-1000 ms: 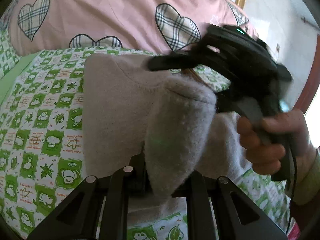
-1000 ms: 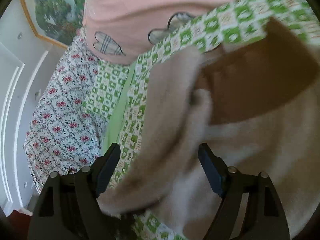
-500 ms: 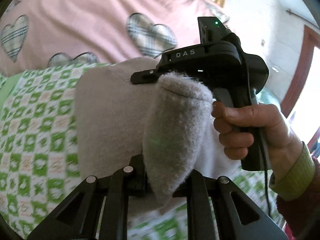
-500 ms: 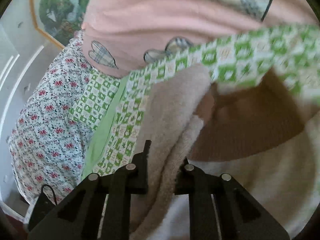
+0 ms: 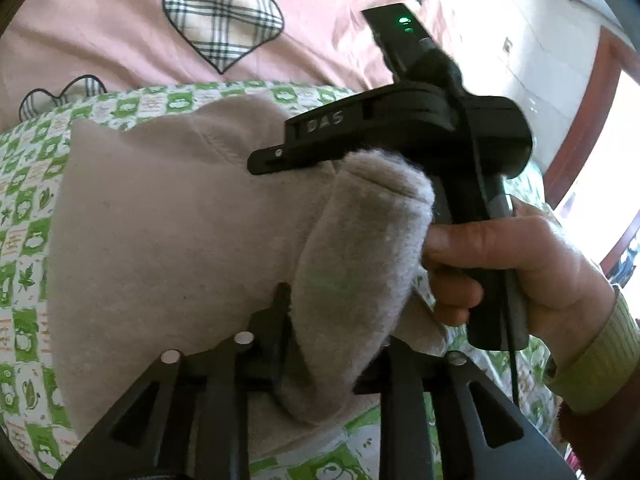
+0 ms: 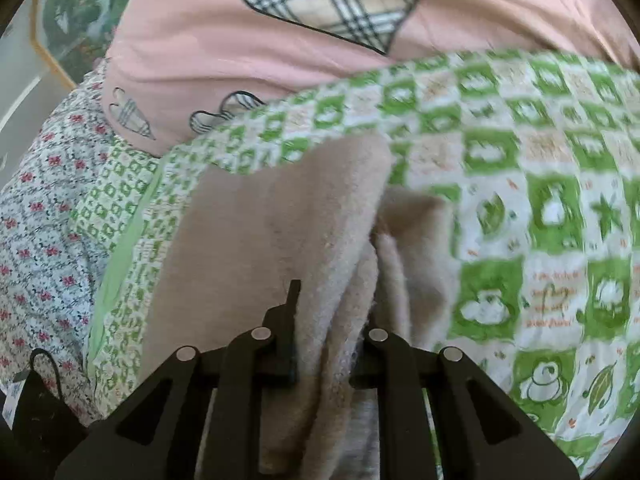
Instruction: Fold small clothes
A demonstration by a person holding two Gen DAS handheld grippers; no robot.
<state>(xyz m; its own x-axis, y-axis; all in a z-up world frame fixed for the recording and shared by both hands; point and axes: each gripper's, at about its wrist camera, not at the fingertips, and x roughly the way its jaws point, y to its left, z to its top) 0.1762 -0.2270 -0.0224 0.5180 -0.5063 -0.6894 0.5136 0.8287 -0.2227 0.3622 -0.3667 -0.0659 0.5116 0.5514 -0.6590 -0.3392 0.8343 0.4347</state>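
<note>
A small beige fleece garment (image 5: 160, 216) lies on the green-and-white patterned sheet (image 5: 24, 216). My left gripper (image 5: 332, 332) is shut on a bunched fold of the garment near its front edge. In the left wrist view my right gripper (image 5: 280, 160) comes in from the right, held by a hand (image 5: 516, 256), its fingers lying on the garment's far part. In the right wrist view my right gripper (image 6: 332, 332) is shut on a gathered edge of the same garment (image 6: 288, 216), lifted off the sheet (image 6: 560, 216).
A pink quilt with plaid hearts (image 5: 224, 24) lies bunched behind the garment. A floral sheet (image 6: 36, 216) hangs at the bed's left side. A framed picture (image 6: 68, 20) is on the wall, and a wooden door frame (image 5: 580, 120) stands to the right.
My right gripper went from open to shut on the garment's edge and lifted it. The left gripper stayed shut on its fold, and both views shifted toward the pink quilt.
</note>
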